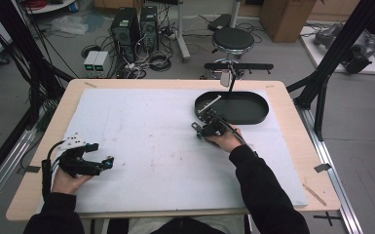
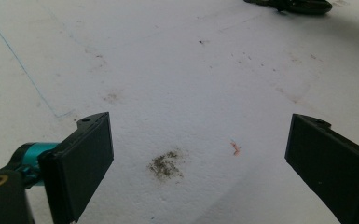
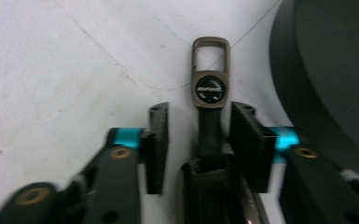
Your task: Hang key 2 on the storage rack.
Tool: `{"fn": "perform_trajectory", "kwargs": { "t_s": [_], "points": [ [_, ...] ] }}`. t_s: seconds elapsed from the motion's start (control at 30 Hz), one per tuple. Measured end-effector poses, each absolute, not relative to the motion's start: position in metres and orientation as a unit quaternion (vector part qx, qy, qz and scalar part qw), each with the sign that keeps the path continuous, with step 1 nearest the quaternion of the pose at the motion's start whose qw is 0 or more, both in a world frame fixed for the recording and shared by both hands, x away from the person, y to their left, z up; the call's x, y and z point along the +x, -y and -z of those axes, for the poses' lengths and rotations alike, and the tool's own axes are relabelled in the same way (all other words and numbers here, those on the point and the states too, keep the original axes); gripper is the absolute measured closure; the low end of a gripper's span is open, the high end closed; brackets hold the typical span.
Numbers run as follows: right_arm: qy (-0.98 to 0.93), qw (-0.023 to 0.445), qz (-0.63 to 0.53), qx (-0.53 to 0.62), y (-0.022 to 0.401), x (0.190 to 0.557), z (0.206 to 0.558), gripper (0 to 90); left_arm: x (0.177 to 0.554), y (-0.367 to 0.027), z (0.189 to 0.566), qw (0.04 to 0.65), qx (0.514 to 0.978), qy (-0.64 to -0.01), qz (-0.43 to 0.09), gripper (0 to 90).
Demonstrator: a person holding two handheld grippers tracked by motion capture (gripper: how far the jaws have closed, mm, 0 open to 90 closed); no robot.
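Note:
A key fob point(image 3: 210, 88) with a bronze metal clasp, a round black badge and a black strap lies on the white mat, pointing away from the camera. My right gripper point(image 3: 198, 109) straddles its strap. The right pad sits close against the strap, and a gap shows between the strap and the left pad, so the jaws stand narrowly open around it. From above, the right gripper point(image 1: 202, 127) is just in front of the black oval tray point(image 1: 258, 105). My left gripper point(image 1: 108, 162) rests at the near left of the table, its jaws point(image 2: 198, 158) wide open with only mat between them.
The black tray point(image 3: 326, 70) lies just right of the fob and holds a white stick point(image 1: 209, 104). A white mat point(image 1: 146, 146) covers the wooden table. A stool point(image 1: 232, 40) and computer towers point(image 1: 126, 24) stand on the floor beyond the far edge.

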State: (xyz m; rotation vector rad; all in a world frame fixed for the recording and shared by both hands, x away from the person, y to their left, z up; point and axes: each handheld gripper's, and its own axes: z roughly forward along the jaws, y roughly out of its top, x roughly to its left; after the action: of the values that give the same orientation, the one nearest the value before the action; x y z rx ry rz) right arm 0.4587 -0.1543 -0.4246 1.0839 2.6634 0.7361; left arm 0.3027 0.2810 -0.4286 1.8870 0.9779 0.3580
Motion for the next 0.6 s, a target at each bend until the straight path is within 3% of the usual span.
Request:
{"fn": "perform_trajectory", "kwargs": {
  "t_s": [0.13,0.6],
  "points": [
    [-0.886,0.078,-0.256,0.378,0.1576,0.4604,0.4241,79.7,0.3028,-0.2812,0.4287,0.474,0.771,-0.4,-0.146,8.1],
    [-0.89,0.081,-0.253,0.371,0.157,0.4582,0.4225,86.5,0.3026,-0.2815,0.4284,0.475,0.77,-0.399,-0.147,8.1]
  ]
}}
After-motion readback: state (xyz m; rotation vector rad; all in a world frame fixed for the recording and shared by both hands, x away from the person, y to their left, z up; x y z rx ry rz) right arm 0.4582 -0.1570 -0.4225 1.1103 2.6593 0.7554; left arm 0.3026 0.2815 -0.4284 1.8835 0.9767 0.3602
